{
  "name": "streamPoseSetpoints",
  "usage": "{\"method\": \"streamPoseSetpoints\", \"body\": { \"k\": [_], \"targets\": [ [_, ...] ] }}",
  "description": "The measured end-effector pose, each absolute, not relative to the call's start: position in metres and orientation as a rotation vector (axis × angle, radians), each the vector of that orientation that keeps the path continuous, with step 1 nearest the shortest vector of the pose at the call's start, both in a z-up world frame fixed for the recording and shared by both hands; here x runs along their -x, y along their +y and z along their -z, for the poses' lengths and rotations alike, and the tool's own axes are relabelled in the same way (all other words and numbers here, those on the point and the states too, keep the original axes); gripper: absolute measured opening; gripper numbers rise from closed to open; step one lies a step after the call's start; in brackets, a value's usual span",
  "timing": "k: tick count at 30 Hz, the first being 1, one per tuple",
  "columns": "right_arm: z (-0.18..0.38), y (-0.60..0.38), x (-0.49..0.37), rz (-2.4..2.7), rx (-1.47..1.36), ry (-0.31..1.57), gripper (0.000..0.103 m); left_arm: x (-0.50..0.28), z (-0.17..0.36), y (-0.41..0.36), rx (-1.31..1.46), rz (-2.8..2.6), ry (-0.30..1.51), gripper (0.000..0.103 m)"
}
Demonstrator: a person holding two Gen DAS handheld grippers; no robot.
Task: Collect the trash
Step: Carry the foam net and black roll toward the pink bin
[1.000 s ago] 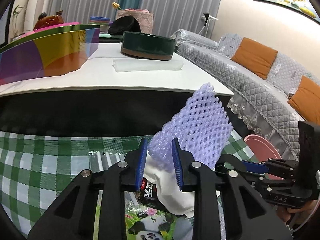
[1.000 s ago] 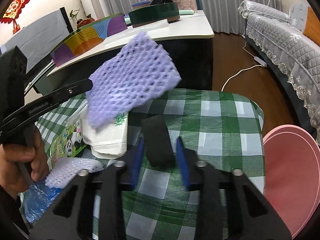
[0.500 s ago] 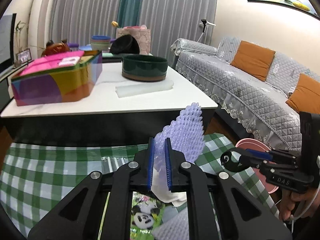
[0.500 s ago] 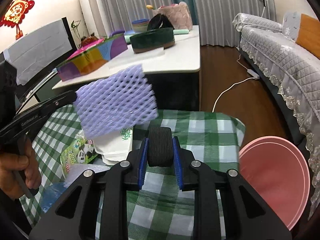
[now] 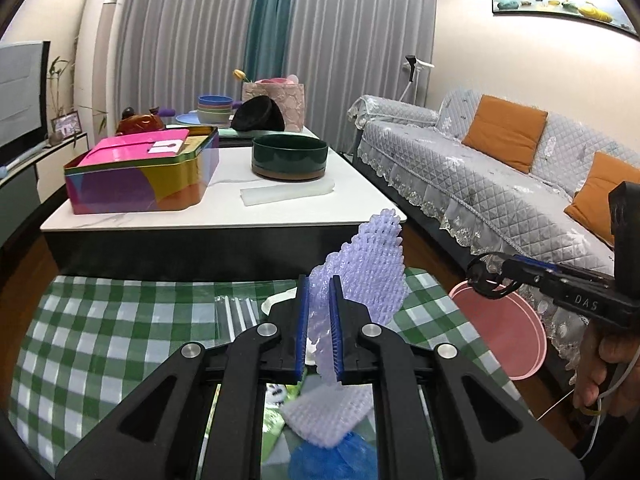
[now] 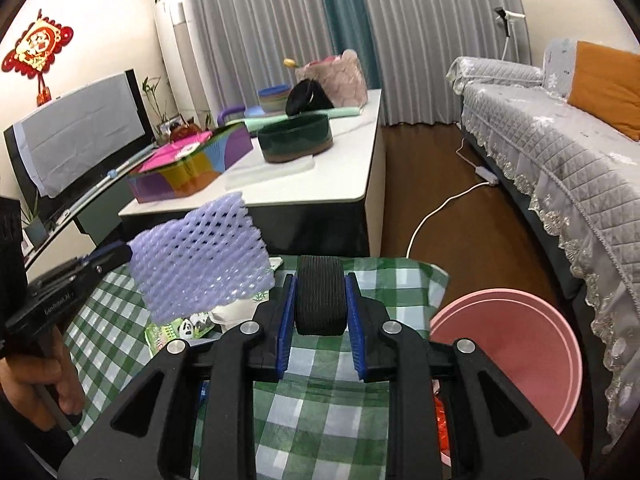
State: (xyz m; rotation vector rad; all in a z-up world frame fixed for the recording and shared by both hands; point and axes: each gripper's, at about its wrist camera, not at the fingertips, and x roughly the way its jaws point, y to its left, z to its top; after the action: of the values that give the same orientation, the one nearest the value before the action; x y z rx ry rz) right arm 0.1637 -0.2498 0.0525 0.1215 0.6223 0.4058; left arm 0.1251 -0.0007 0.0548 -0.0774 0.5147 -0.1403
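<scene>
My left gripper (image 5: 319, 286) is shut on a purple foam net (image 5: 370, 264), which sticks up and to the right above the green checked cloth (image 5: 100, 340). In the right wrist view the same net (image 6: 200, 256) hangs from the left gripper (image 6: 118, 255), held by a hand at the left edge. My right gripper (image 6: 320, 284) is shut on a black ribbed foam piece (image 6: 320, 300), lifted off the cloth. A pink bin (image 6: 516, 356) stands on the floor to the right. More trash lies below: a panda packet (image 6: 188, 326), another foam net (image 5: 328, 412) and a blue bag (image 5: 332, 460).
A white coffee table (image 5: 224, 216) stands just beyond the cloth, bearing a colourful tin (image 5: 140, 176) and a round green tin (image 5: 290, 156). A grey sofa (image 5: 500, 200) runs along the right. A white cable (image 6: 440, 208) lies on the wooden floor.
Both grippers have risen from the cloth with their loads. The left jaws closed tighter on the purple net, and the right jaws closed onto the black piece.
</scene>
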Motion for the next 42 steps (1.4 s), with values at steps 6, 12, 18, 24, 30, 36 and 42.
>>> {"method": "streamPoseSetpoints", "body": {
  "k": [6,12,18,24,30,36,42],
  "targets": [
    [-0.068,-0.272,-0.141,-0.386,-0.133,0.580,0.025,-0.106,-0.059,-0.010,0.073,0.138,0.505,0.010],
    [-0.074,-0.293,-0.127,-0.352,-0.147,0.563,0.025,-0.096,-0.061,-0.025,0.054,0.159,0.504,0.010],
    [-0.079,-0.309,-0.119,-0.322,-0.161,0.547,0.025,-0.092,-0.062,-0.037,0.031,0.188,0.497,0.010],
    [-0.077,-0.320,-0.113,-0.297,-0.162,0.545,0.025,-0.088,-0.063,-0.043,0.028,0.201,0.495,0.010],
    [-0.077,-0.332,-0.112,-0.272,-0.172,0.543,0.025,-0.090,-0.062,-0.048,0.023,0.216,0.498,0.010],
    [-0.078,-0.342,-0.113,-0.250,-0.185,0.541,0.025,-0.092,-0.060,-0.055,0.015,0.230,0.503,0.010],
    [-0.078,-0.350,-0.117,-0.230,-0.199,0.543,0.025,-0.094,-0.057,-0.058,0.014,0.235,0.510,0.010]
  ]
}}
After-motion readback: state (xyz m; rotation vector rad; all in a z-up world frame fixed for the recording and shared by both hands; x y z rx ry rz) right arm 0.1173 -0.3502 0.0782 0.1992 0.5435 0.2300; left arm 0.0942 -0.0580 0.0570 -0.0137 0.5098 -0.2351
